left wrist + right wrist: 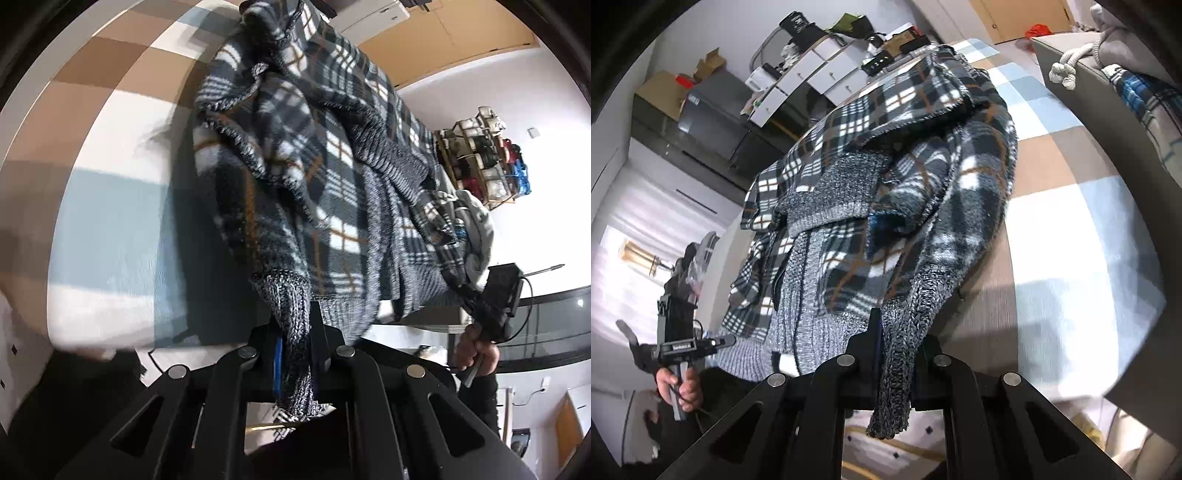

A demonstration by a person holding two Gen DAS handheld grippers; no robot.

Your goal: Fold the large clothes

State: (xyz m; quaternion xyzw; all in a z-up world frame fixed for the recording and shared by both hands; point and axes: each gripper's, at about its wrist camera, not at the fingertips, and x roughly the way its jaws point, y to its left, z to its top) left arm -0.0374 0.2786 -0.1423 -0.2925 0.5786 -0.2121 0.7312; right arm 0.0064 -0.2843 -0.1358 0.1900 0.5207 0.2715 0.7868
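A large plaid fleece jacket (314, 155) with grey knit cuffs and hem hangs between my two grippers above a checked bed (110, 229). My left gripper (295, 325) is shut on a grey knit cuff (291, 317) of the jacket. My right gripper (897, 332) is shut on another grey knit cuff (905, 332); the jacket (886, 184) drapes away in front of it. The right gripper also shows in the left wrist view (491, 306), held by a hand, and the left gripper in the right wrist view (683, 347).
The bed cover (1071, 206) is checked in white, tan and pale blue. A shelf rack of goods (484, 166) stands by the white wall. A cluttered desk with drawers (820, 70) and a grey basket of clothes (1126, 92) are nearby.
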